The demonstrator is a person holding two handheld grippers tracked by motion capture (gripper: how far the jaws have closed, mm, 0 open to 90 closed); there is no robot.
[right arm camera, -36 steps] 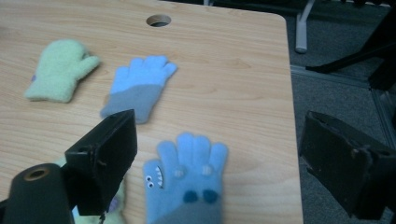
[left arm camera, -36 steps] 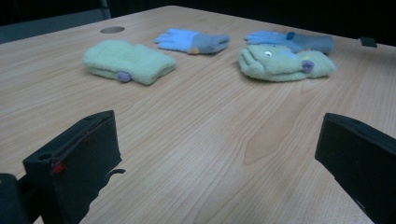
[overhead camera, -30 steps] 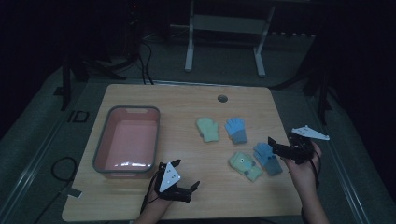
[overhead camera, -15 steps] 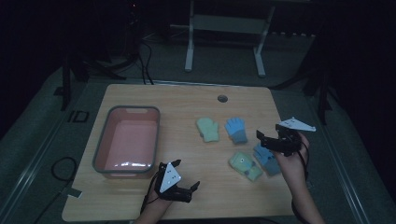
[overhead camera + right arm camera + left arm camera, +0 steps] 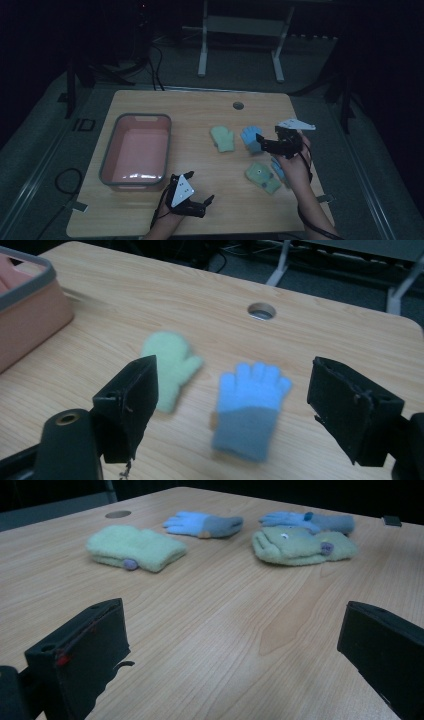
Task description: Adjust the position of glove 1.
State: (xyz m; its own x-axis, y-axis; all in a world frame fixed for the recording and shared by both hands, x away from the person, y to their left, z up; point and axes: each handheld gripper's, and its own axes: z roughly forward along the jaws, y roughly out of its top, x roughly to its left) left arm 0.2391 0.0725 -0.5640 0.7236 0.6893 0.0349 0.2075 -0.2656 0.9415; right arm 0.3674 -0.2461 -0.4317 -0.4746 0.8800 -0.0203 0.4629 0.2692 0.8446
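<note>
The bench (image 5: 200, 115) was pale wood with a fine grain. On it sat a tub (image 5: 111, 150) — pink inside, grey at the rim. Four gloves lay there: a pale green mitten (image 5: 170, 365), a bright blue fingered glove (image 5: 250, 405) with a grey-blue cuff, a second pale green mitten (image 5: 300, 545) with small purple and white dots, and another blue glove (image 5: 310, 522). Each hand-held gripper — left (image 5: 235, 665), right (image 5: 230, 405) — had black jaws.

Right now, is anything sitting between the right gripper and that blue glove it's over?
Nothing visible. The right gripper hangs open above the blue glove, bare table around it. The green mitten lies off to one side.
</note>
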